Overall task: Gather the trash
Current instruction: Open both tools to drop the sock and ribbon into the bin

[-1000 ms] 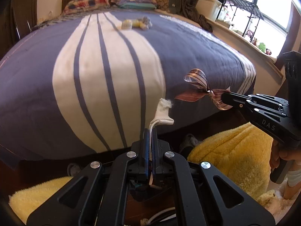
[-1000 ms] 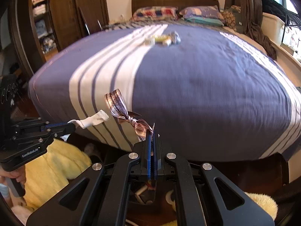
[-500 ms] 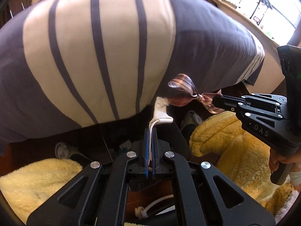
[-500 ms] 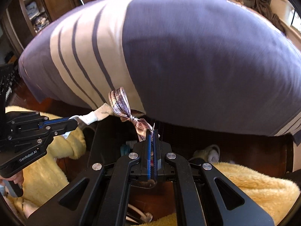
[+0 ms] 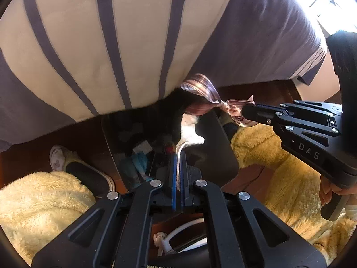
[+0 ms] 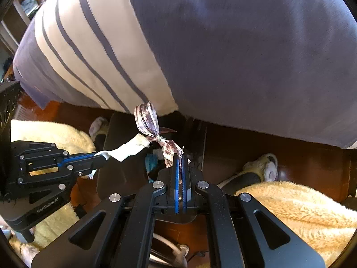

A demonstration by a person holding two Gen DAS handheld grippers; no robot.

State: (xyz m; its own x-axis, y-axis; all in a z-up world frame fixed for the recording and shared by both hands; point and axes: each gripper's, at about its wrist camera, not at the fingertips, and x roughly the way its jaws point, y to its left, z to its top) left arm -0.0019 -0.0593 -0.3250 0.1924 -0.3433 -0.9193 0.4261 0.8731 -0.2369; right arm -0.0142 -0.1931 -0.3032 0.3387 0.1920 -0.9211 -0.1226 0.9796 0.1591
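Note:
My left gripper [image 5: 178, 154] is shut on a white cloth strip [image 5: 188, 131]; it also shows in the right wrist view [image 6: 127, 150]. My right gripper [image 6: 179, 157] is shut on a knotted brown striped ribbon [image 6: 148, 120], which also shows in the left wrist view [image 5: 202, 89]. Both scraps hang above a dark trash bin [image 5: 221, 147] on the floor at the foot of the bed, with blue and grey trash inside [image 5: 139, 156]. The bin's rim shows in the right wrist view [image 6: 109, 138]. The right gripper [image 5: 247, 111] reaches in from the right in the left wrist view.
A bed with a purple and cream striped cover [image 5: 133, 33] overhangs the bin. Yellow fluffy slippers or rugs [image 5: 38, 203] [image 6: 301, 205] lie on the dark wood floor on both sides, with a slipper [image 5: 67, 163] by the bin's left.
Both grippers have tilted down and moved from over the bed edge to above the trash bin, still holding the strip and the ribbon.

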